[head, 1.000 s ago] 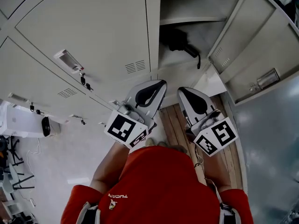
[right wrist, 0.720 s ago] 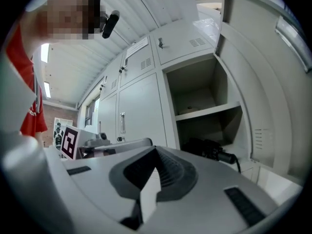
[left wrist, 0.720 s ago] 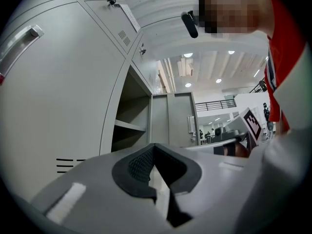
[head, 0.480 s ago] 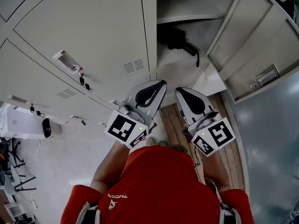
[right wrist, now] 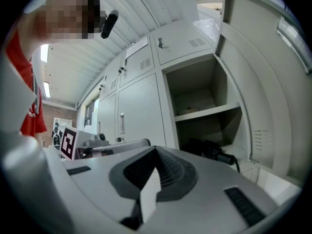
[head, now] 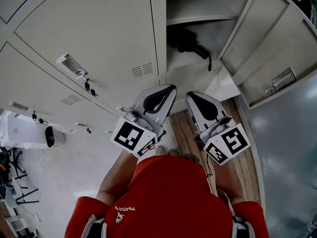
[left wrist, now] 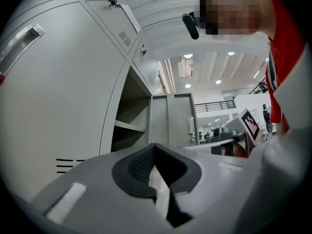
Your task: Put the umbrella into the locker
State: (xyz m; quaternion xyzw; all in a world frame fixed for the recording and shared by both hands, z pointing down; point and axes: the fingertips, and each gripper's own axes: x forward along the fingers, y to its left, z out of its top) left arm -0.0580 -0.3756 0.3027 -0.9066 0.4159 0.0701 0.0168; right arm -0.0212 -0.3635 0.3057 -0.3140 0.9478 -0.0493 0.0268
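Observation:
A black folded umbrella [head: 190, 43] lies on the lower floor of the open locker [head: 198, 14]; in the right gripper view the umbrella [right wrist: 214, 152] rests under the shelf [right wrist: 207, 112] with its handle toward the open door. My left gripper [head: 168, 89] and right gripper [head: 190, 97] hover side by side in front of the locker, well short of the umbrella. Both have their jaws closed together with nothing between them, as the left gripper [left wrist: 153, 147] and the right gripper [right wrist: 156, 152] show in their own views.
The locker door [head: 267, 48] stands swung open at the right. Closed locker doors [head: 89, 38] with handles and keys fill the left. A wooden floor strip [head: 181, 128] runs below the grippers. A white device [head: 29, 130] sits on the floor at the far left.

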